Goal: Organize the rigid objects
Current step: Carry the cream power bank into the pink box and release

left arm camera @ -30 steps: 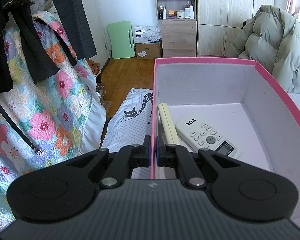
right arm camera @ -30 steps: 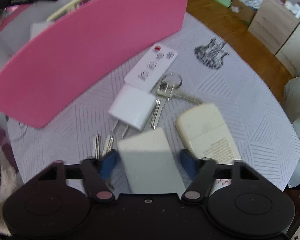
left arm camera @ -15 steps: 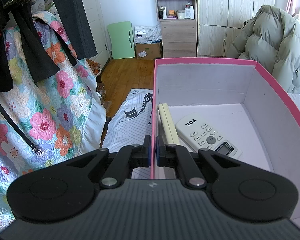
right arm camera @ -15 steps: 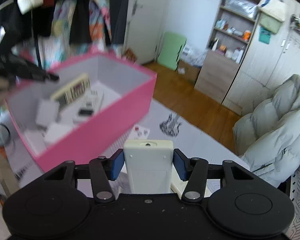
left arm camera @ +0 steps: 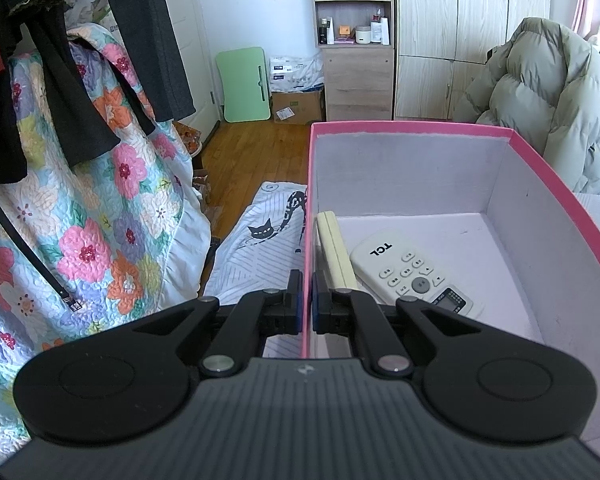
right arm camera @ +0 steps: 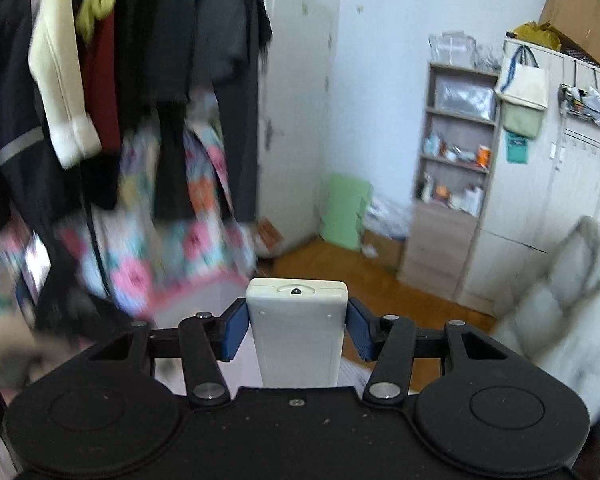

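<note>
My left gripper (left arm camera: 307, 300) is shut on the left wall of the pink box (left arm camera: 412, 126), one finger inside and one outside. In the box lie a white TCL remote (left arm camera: 404, 268) and a cream flat device (left arm camera: 336, 248) that leans against that wall. In the right wrist view my right gripper (right arm camera: 297, 330) is shut on a cream remote (right arm camera: 298, 360), its blue pads pressed on both long sides. It holds the remote up in the air, end pointing across the room. The box shows there only as a pink blur at lower left.
A cat-print cloth (left arm camera: 260, 248) covers the table left of the box. A floral quilt (left arm camera: 100, 208) and dark clothes (right arm camera: 172, 60) hang at the left. Beyond the wooden floor (left arm camera: 252, 152) stand a shelf unit (left arm camera: 356, 60) and a puffy grey coat (left arm camera: 548, 100).
My right gripper has lifted the cream remote off the table and tilted up, so the keys, charger and other remotes dropped out of view. The left gripper has not moved.
</note>
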A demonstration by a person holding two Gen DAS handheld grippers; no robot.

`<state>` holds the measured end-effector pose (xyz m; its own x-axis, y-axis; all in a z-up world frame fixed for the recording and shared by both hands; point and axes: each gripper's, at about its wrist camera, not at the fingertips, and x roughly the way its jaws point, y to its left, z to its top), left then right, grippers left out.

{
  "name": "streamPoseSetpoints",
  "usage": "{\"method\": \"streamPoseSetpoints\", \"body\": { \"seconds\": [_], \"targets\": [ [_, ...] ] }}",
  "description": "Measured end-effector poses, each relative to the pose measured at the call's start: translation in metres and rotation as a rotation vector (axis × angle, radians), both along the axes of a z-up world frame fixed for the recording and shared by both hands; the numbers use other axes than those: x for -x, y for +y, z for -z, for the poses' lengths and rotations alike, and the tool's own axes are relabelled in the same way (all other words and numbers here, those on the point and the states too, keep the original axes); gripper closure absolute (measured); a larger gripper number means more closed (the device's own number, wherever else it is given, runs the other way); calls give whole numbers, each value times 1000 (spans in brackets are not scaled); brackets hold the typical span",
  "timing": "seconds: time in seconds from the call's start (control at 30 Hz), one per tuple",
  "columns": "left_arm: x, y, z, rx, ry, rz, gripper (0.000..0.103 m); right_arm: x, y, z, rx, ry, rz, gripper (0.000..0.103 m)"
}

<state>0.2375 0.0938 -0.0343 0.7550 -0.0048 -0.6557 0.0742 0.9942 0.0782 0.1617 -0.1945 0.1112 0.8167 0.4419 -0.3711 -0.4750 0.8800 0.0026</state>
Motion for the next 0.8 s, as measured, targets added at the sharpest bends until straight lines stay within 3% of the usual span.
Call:
{"method": "streamPoseSetpoints", "body": {
  "seconds": [0.17, 0.3, 0.47, 0.57, 0.67, 0.8],
  "targets": [
    [1, 0, 1, 6, -6, 3, 100, -52, 47, 22, -77, 122, -71, 45],
    [2, 2, 1, 15, -13, 3, 100, -95, 86, 57, -70, 221, -30, 45],
    [3, 2, 0, 22, -20, 4, 100, -125, 122, 83, 5, 186, 65, 45],
    [4, 3, 1, 33, -25, 4, 100, -130, 127, 95, 8, 220, 84, 45],
    [5, 6, 1, 47, -30, 5, 101, -119, 129, 96, 44, 171, 80, 45],
    [5, 7, 2, 53, -36, 5, 101, -103, 123, 91, 56, 201, 50, 45]
  ]
}}
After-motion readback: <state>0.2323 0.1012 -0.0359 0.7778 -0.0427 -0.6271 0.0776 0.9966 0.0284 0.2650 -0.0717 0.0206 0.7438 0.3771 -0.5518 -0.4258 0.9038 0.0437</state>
